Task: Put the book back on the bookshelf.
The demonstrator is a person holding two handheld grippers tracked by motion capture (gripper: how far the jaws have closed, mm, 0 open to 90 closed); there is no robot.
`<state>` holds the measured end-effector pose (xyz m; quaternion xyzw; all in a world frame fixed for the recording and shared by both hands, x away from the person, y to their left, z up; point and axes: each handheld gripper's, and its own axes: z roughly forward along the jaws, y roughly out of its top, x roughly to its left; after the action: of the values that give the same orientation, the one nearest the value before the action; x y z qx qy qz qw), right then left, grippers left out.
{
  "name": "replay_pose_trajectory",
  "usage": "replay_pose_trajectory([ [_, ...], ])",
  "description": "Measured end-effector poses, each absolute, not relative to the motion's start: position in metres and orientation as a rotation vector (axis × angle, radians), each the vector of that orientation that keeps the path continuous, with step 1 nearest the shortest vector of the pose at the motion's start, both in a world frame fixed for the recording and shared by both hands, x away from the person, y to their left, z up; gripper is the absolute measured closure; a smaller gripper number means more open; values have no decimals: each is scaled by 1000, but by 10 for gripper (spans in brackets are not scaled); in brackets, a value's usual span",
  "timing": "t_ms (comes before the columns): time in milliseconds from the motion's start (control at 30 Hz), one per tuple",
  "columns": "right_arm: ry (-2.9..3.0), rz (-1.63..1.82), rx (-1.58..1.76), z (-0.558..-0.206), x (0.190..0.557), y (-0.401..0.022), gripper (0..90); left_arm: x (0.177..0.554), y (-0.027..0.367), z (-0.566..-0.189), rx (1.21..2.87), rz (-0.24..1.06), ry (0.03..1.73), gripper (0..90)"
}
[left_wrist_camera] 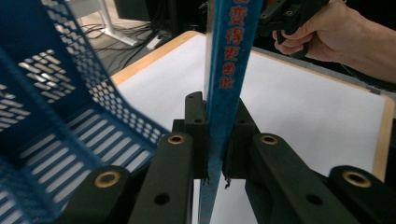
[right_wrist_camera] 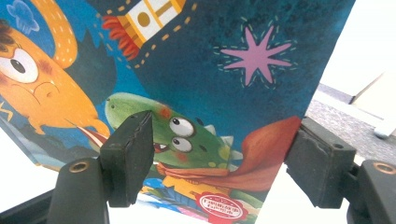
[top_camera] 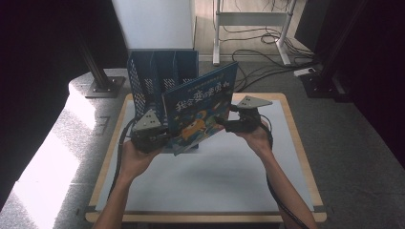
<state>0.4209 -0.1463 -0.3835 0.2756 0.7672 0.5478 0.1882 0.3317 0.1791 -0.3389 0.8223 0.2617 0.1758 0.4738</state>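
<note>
A blue picture book (top_camera: 200, 107) with cartoon monsters on its cover hangs tilted above the table, just in front of a blue mesh file rack (top_camera: 153, 71). My left gripper (top_camera: 165, 136) is shut on the book's lower left edge. In the left gripper view both pads clamp the thin book (left_wrist_camera: 226, 70) edge-on, with the gripper (left_wrist_camera: 217, 140) around it. My right gripper (top_camera: 224, 124) is at the book's right side with its jaws wide apart. In the right gripper view the cover (right_wrist_camera: 210, 70) faces the gripper (right_wrist_camera: 219, 140); one pad lies before it, the other at its edge.
The rack's open mesh wall (left_wrist_camera: 56, 116) is close on the left of the left gripper. A white mat (top_camera: 215, 176) covers the wooden table (top_camera: 296, 143). Beyond it are a white cabinet (top_camera: 153, 24), desk legs and floor cables (top_camera: 258, 52).
</note>
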Motion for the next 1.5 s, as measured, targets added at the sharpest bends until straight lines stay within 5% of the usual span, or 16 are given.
replay_pose_trajectory([
  [833, 2199, 1656, 693, -397, 453, -72, 236, 321, 232, -350, 1955, 557, 776, 829],
  [1500, 2297, 1619, 714, -408, 454, -41, 675, 326, 233, -354, 1901, 598, 862, 831],
])
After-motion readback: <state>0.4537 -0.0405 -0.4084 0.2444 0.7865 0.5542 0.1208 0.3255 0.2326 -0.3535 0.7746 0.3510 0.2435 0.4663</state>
